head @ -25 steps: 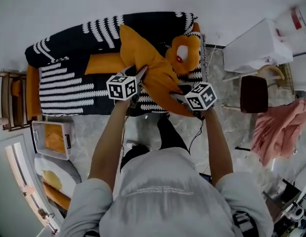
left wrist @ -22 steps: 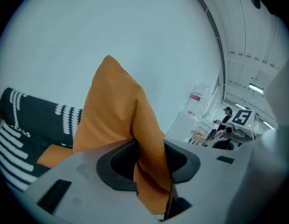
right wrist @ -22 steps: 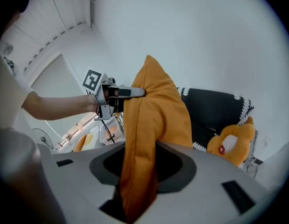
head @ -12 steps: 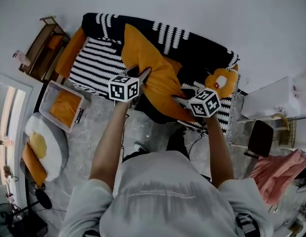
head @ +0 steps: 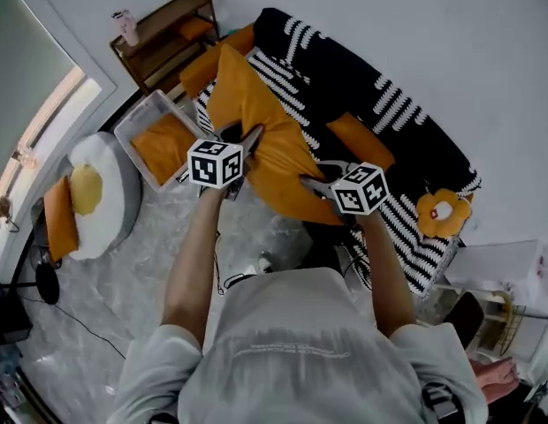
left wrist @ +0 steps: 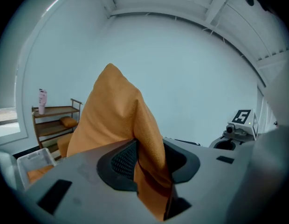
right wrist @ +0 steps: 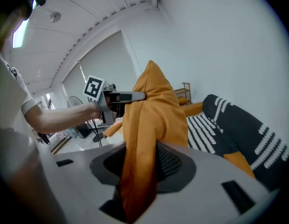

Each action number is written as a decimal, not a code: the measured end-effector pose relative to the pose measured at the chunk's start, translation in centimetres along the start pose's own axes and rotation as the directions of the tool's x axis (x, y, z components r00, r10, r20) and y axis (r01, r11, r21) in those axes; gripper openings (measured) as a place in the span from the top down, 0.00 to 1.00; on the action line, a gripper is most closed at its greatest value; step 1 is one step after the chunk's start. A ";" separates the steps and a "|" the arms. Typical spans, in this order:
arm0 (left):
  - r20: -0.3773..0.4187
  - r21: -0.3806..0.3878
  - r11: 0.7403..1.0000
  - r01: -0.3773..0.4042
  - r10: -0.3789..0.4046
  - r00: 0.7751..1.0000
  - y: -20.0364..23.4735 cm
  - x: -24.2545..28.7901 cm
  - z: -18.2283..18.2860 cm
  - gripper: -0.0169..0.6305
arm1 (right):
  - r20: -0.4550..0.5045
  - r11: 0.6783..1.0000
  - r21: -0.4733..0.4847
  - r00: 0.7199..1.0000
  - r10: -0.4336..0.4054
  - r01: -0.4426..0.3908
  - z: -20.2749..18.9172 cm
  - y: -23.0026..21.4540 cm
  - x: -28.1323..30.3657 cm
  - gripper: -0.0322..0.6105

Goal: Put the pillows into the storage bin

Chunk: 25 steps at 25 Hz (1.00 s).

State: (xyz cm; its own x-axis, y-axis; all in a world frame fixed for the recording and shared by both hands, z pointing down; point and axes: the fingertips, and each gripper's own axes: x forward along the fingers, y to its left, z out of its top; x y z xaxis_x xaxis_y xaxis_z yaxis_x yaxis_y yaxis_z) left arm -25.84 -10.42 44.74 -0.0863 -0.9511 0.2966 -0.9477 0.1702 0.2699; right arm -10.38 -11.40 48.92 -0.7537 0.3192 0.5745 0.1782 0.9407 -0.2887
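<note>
Head view: the black-and-white striped sofa (head: 362, 87) lies behind the big orange pillow (head: 267, 153), which is held in the air just beside the clear storage bin (head: 133, 115). The left gripper (head: 250, 137) and right gripper (head: 311, 185) each clamp a fold of the pillow's fabric, jaws narrowly parted.

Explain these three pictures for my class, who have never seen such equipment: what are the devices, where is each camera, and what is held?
No robot: a person holds a two-jaw left gripper and right gripper. The head view looks down from the person's head; the other two cameras ride on the grippers, looking along their jaws. Both grippers pinch one large orange fabric pillow. A clear plastic storage bin, holding another orange pillow, stands on the grey floor near the black-and-white striped sofa.
</note>
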 end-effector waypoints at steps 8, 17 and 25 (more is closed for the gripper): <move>0.068 -0.134 0.956 -0.261 0.272 0.960 14.5 -9.1 0.4 0.77 | -0.109 0.965 -0.135 0.971 0.212 -0.226 7.6 3.5 12.9 0.72; 0.025 -0.223 0.851 -0.475 0.493 0.870 27.8 -13.1 1.5 0.78 | -0.209 0.868 -0.164 0.877 0.433 -0.468 15.4 3.0 25.3 0.72; -0.024 -0.242 0.745 -0.622 0.636 0.771 36.5 -16.1 2.1 0.79 | -0.257 0.770 -0.131 0.771 0.582 -0.625 20.2 3.2 34.2 0.72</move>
State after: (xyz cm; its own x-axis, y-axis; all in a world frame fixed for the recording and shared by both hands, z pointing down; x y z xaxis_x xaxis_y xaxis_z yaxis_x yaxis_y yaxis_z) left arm -59.70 10.56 47.84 -0.6618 -0.6192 0.4227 -0.5781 0.7804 0.2382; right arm -48.37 0.20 52.16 -0.3146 0.8236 0.4720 0.6913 0.5395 -0.4806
